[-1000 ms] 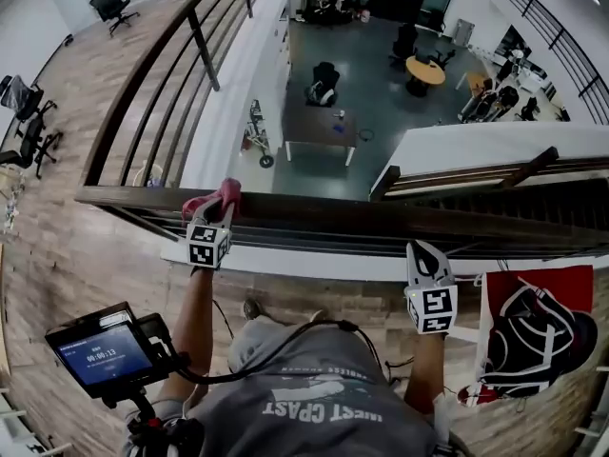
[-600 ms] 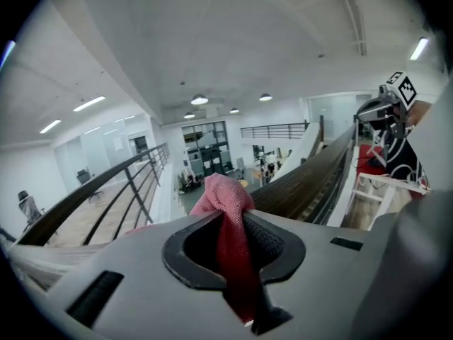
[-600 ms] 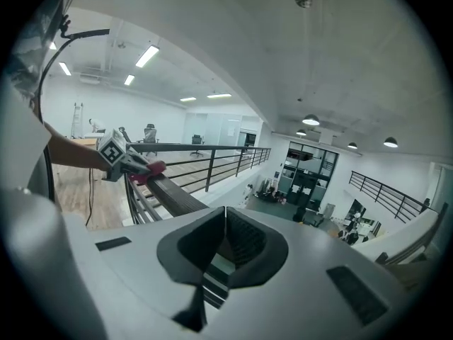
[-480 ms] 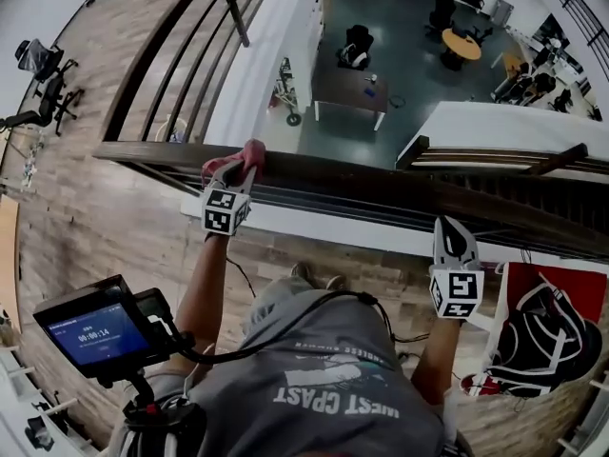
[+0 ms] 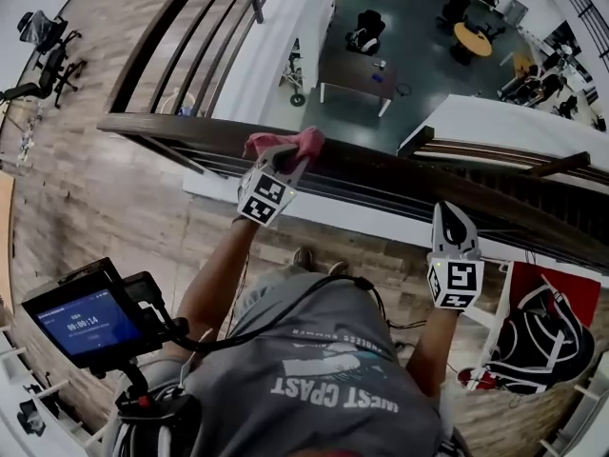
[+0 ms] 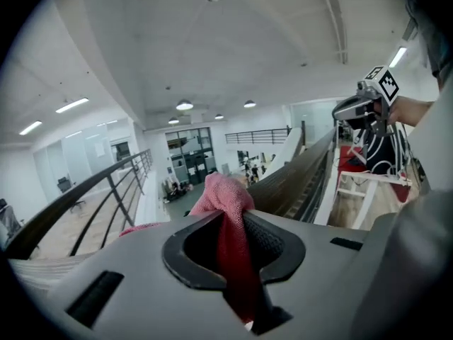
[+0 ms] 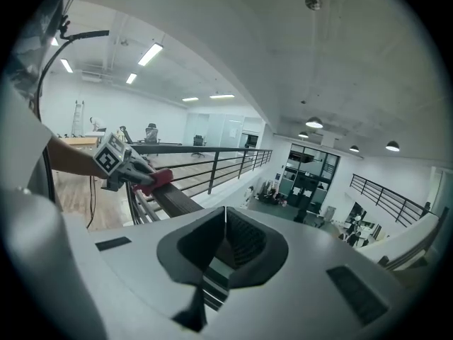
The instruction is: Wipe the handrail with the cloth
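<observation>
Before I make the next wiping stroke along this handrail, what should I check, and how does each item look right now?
1. Grip on the cloth: ok. The left gripper has its jaws shut on the red cloth.
2. Cloth on the rail: ok. In the head view it sits on top of the handrail.
3. Cloth spread flat: not ok. It is bunched into a lump.
4. Rail toward the right: ok. It is bare wood with nothing lying on it.
5. Right gripper out of the path: cannot tell. It is shut and empty, held close to the rail, and whether it touches the rail is unclear.
</observation>
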Action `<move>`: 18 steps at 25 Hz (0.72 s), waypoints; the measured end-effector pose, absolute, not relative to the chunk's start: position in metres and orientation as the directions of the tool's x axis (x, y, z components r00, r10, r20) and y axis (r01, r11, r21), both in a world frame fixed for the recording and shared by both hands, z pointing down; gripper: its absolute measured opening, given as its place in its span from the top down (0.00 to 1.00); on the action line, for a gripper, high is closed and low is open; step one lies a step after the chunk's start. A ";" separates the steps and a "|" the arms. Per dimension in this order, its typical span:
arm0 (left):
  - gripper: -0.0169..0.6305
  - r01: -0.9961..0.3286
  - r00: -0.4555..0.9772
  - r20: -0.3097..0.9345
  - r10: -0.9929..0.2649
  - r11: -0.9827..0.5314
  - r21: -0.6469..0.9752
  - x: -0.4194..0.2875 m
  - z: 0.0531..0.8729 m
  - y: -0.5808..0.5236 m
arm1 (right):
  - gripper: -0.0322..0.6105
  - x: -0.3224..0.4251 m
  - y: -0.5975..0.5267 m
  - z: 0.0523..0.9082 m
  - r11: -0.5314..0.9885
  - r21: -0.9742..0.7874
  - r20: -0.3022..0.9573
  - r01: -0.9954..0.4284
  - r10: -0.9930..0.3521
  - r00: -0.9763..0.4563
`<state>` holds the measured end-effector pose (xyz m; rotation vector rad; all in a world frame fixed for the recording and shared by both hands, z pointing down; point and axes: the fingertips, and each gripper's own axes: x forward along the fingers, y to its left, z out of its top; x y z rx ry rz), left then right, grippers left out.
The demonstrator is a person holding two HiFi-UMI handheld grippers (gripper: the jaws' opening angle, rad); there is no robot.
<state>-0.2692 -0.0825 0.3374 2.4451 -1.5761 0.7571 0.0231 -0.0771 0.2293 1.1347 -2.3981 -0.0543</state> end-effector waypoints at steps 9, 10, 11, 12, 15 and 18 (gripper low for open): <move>0.88 -0.935 0.261 0.461 -0.848 -0.341 -0.097 -0.315 0.338 -0.072 | 0.94 0.049 -0.064 0.245 0.595 0.218 0.424 -0.774 -0.772 -0.474; 0.88 -0.920 0.298 0.459 -0.837 -0.380 -0.096 -0.295 0.340 -0.071 | 0.94 0.042 -0.062 0.246 0.605 0.218 0.423 -0.766 -0.766 -0.485; 0.88 -0.900 0.336 0.460 -0.822 -0.424 -0.100 -0.275 0.343 -0.070 | 0.94 0.035 -0.060 0.245 0.615 0.221 0.421 -0.757 -0.760 -0.494; 0.88 -0.879 0.367 0.463 -0.807 -0.464 -0.112 -0.257 0.345 -0.069 | 0.94 0.029 -0.060 0.244 0.622 0.228 0.417 -0.749 -0.757 -0.502; 0.88 -0.845 0.397 0.471 -0.787 -0.515 -0.148 -0.243 0.349 -0.066 | 0.94 0.025 -0.057 0.235 0.623 0.250 0.406 -0.741 -0.762 -0.504; 0.88 -0.892 0.331 0.467 -0.820 -0.433 -0.129 -0.293 0.349 -0.057 | 0.94 0.039 -0.051 0.236 0.597 0.255 0.412 -0.761 -0.779 -0.473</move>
